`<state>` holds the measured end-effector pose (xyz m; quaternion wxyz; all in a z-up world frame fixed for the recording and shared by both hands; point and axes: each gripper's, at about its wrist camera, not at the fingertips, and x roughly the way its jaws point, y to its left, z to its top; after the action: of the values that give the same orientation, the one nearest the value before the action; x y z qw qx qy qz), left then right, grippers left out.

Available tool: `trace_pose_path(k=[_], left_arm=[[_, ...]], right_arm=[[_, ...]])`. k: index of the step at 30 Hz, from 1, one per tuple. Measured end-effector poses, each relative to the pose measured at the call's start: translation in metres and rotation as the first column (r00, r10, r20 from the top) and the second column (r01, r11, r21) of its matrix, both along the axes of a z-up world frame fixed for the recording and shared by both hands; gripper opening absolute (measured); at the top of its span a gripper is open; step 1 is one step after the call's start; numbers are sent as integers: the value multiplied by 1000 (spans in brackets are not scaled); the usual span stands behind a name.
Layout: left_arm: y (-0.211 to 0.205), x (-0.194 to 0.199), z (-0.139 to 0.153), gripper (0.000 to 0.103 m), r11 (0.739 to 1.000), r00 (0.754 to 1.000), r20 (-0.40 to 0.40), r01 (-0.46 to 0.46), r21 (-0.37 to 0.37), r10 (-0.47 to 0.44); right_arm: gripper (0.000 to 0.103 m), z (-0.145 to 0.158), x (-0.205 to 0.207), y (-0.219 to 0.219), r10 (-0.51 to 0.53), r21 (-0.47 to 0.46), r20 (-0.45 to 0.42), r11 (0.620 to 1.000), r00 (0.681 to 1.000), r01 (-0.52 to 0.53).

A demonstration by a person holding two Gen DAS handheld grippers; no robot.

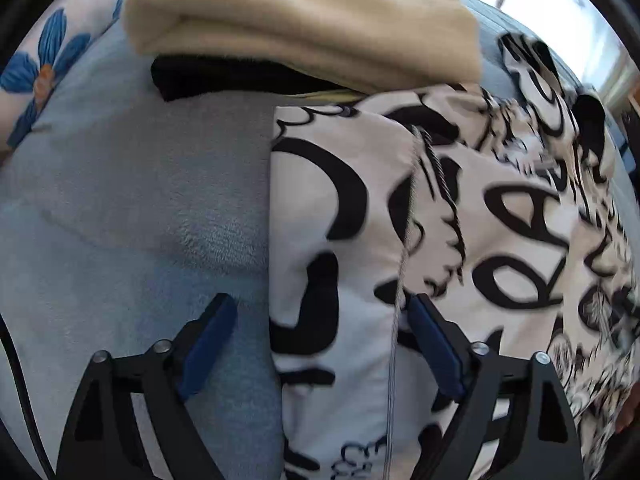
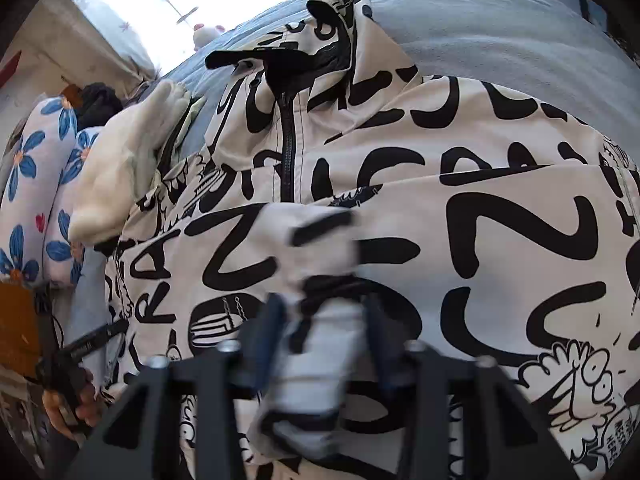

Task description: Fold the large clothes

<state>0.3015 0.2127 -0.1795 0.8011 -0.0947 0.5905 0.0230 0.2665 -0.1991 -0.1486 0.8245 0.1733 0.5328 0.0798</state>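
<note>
A white hooded jacket (image 2: 440, 220) with bold black lettering lies zip-up on the blue fleece bed cover (image 2: 480, 32). My right gripper (image 2: 324, 320) is shut on a blurred bunch of the jacket's sleeve (image 2: 320, 240), lifted off the jacket's front. In the left wrist view my left gripper (image 1: 320, 316) stands wide open over the jacket's folded left edge (image 1: 304, 220). One finger is over the blue cover, the other over the jacket (image 1: 500, 220), beside a thin grey cord (image 1: 400, 260). Neither pad presses on cloth.
A folded cream garment (image 1: 300, 20) lies on a black one (image 1: 224, 76) just past the jacket's shoulder. Blue-flowered pillows (image 2: 36, 184) sit at the bed's left end. A person's hand (image 2: 76, 404) shows at lower left. A bright window (image 2: 120, 0) lies beyond the bed.
</note>
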Motion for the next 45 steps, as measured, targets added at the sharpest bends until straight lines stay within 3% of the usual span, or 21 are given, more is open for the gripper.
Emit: trace_pose_path(k=[1,2,3,4,5,6,7,12,14,17,19,22,24,28,33,38,41,45], left_arm=[[2,2,1,84,1000,1000,3,-6,-6,6],[2,5,3,72,1000,1000,13,-9,-5,9],[0,6,8,45,999,999,46,17,-42,-15],[-3,7,12,37,998,998,52,33,-52,-30],[-6,8,15,34,999,997,67,33,-26,-31],[-13,6,20,16,999,993,106,41,30,-44],[-18,4,22,11,995,990,130,49,86,-60],[-32,2,16,11,983,981,173,52,178,-83],[-34,1,16,12,978,978,191,48,205,-88],[-35,-2,21,16,973,976,203,33,228,-80],[-35,-8,27,25,971,980,192,14,241,-61],[-35,-28,47,30,978,978,205,2,207,-45],[-45,-47,61,31,980,971,229,21,198,-67],[-81,-84,74,32,983,964,233,96,156,-131],[-131,-122,60,32,986,970,178,168,15,-168],[-147,-128,34,32,984,972,161,158,76,-169],[-134,-124,29,32,983,972,177,136,122,-156],[-99,-117,27,32,987,976,191,81,139,-107]], right_arm=[[19,1,-3,-2,-5,14,14,1000,1000,5],[16,5,-6,-5,-10,35,28,999,1000,9],[15,11,-11,-9,-18,74,54,997,998,14],[14,18,-18,-13,-29,111,84,994,996,19],[13,23,-23,-15,-37,128,107,992,994,23],[13,26,-29,-17,-49,132,122,991,991,33],[13,26,-37,-22,-78,124,133,990,988,61],[17,-13,-42,-33,-110,96,64,990,992,104],[20,-18,-41,-29,-97,68,75,993,992,92],[36,-5,-43,-27,-110,0,70,994,992,110],[37,9,-49,-24,-117,-72,94,990,989,124],[37,32,-69,-18,-106,-186,168,973,980,137],[37,44,-84,-11,-83,-214,209,968,974,128],[37,47,-100,24,30,-193,210,981,977,11],[37,36,-103,84,182,-142,178,977,967,-157],[37,13,-95,117,258,-209,120,951,959,-230],[35,5,-93,97,226,-298,101,936,969,-188],[35,9,-93,39,81,-415,137,910,987,-17]])
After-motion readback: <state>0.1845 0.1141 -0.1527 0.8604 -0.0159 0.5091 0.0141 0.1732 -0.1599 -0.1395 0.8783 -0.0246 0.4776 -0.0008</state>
